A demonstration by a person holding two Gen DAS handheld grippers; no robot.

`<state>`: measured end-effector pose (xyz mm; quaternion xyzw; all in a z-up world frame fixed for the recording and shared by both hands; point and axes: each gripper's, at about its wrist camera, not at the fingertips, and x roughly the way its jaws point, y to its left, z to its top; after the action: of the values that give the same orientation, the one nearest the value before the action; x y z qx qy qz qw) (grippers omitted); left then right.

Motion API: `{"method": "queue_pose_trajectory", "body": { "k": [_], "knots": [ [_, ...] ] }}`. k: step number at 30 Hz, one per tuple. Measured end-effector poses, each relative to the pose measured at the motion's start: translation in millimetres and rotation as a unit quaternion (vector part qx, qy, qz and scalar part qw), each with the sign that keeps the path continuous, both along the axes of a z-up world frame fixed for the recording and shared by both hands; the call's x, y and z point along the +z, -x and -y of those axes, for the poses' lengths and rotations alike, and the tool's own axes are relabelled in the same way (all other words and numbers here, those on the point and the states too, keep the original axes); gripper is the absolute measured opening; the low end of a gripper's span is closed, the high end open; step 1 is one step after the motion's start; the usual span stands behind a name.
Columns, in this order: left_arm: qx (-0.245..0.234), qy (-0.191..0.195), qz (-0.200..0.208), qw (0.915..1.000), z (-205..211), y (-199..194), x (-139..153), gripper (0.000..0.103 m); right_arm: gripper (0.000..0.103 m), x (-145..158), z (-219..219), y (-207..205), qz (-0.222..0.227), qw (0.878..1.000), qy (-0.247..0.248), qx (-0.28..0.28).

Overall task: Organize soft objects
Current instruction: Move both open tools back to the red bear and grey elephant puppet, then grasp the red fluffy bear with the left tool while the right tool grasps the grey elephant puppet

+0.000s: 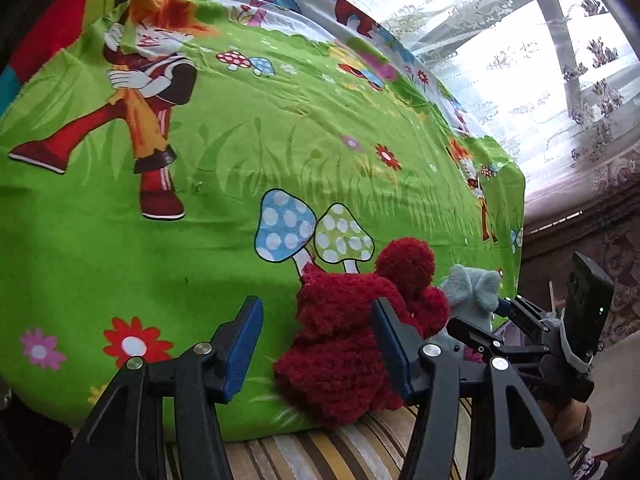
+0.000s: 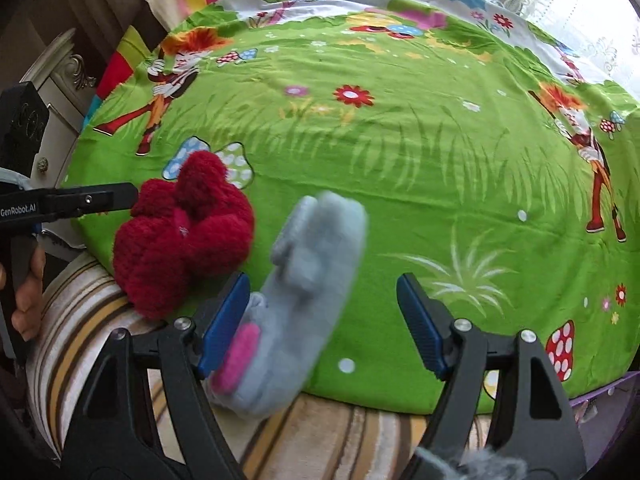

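Observation:
A dark red fluffy knit piece (image 1: pixel 340 344) lies bunched at the near edge of the green cartoon bed sheet (image 1: pixel 240 152). My left gripper (image 1: pixel 316 340) is open around its left part; the right finger (image 1: pixel 394 344) is against the wool and the left finger (image 1: pixel 240 340) stands apart. In the right wrist view the red piece (image 2: pixel 184 232) sits left of a grey fluffy piece with a pink patch (image 2: pixel 304 280), which is blurred. My right gripper (image 2: pixel 320 320) is open with the grey piece beside its left finger (image 2: pixel 224 316); the right finger (image 2: pixel 420 320) is well clear.
A striped mattress edge (image 1: pixel 320 448) shows under the sheet. Lace curtains (image 1: pixel 520 60) hang behind the bed. A white cabinet (image 2: pixel 56 92) and coloured pillows (image 2: pixel 120 64) stand at the left. A hand (image 2: pixel 28 300) holds the left gripper (image 2: pixel 96 200).

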<state>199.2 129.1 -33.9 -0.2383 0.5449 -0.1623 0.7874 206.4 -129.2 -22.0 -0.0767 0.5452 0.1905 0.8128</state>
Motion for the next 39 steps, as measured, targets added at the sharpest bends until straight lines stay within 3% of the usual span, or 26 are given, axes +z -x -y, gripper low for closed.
{"method": "queue_pose_trajectory", "body": {
  "k": [2, 5, 7, 8, 10, 12, 16, 19, 24, 29, 31, 34, 35, 37, 39],
  "knots": [
    [-0.017, -0.010, 0.005, 0.9998, 6, -5, -3, 0.059, 0.079, -5, 14, -2, -0.007, 1.000, 0.006, -0.012],
    [-0.034, 0.028, -0.004, 0.9990, 10, -7, -11, 0.059, 0.079, -9, 35, -4, -0.017, 0.999, 0.004, -0.034],
    [-0.071, 0.030, 0.001, 0.9970, 23, -4, -8, 0.058, 0.079, -6, 46, 0, -0.015, 0.999, 0.000, -0.040],
    [-0.090, 0.024, 0.006, 0.9956, 31, -1, -5, 0.058, 0.079, -5, 51, 2, -0.013, 0.999, -0.001, -0.043],
    [-0.116, 0.001, 0.024, 0.9929, 45, 7, 4, 0.036, 0.079, -2, 57, 6, -0.016, 0.999, -0.007, -0.047],
    [-0.138, -0.012, 0.047, 0.9893, 56, 16, 17, 0.030, 0.079, -1, 60, 10, -0.019, 0.999, -0.010, -0.046],
    [-0.187, -0.056, 0.097, 0.9759, 85, 43, 45, 0.029, 0.079, -1, 58, 18, -0.029, 0.999, -0.027, -0.031],
    [-0.220, -0.065, 0.122, 0.9656, 106, 59, 57, 0.029, 0.079, -1, 55, 21, -0.036, 0.998, -0.035, -0.025],
    [-0.242, -0.023, 0.113, 0.9633, 121, 66, 57, 0.042, 0.079, -3, 46, 27, -0.046, 0.998, -0.037, -0.004],
    [-0.203, -0.006, 0.090, 0.9749, 115, 59, 50, 0.054, 0.079, -11, 32, 32, -0.062, 0.997, -0.039, 0.022],
    [-0.183, -0.017, 0.100, 0.9778, 111, 62, 53, 0.066, 0.079, -15, 29, 29, -0.070, 0.996, -0.043, 0.023],
    [-0.181, 0.019, 0.106, 0.9776, 105, 62, 56, 0.066, 0.078, -22, 27, 26, -0.074, 0.996, -0.048, 0.021],
    [-0.180, 0.042, 0.105, 0.9772, 101, 61, 56, 0.066, 0.076, -22, 26, 26, -0.069, 0.996, -0.046, 0.024],
    [-0.171, 0.077, 0.101, 0.9771, 94, 58, 55, 0.069, 0.051, -20, 25, 26, -0.063, 0.996, -0.049, 0.030],
    [-0.155, 0.093, 0.099, 0.9784, 86, 56, 55, 0.071, 0.044, -20, 25, 27, -0.066, 0.995, -0.063, 0.036]
  ]
}}
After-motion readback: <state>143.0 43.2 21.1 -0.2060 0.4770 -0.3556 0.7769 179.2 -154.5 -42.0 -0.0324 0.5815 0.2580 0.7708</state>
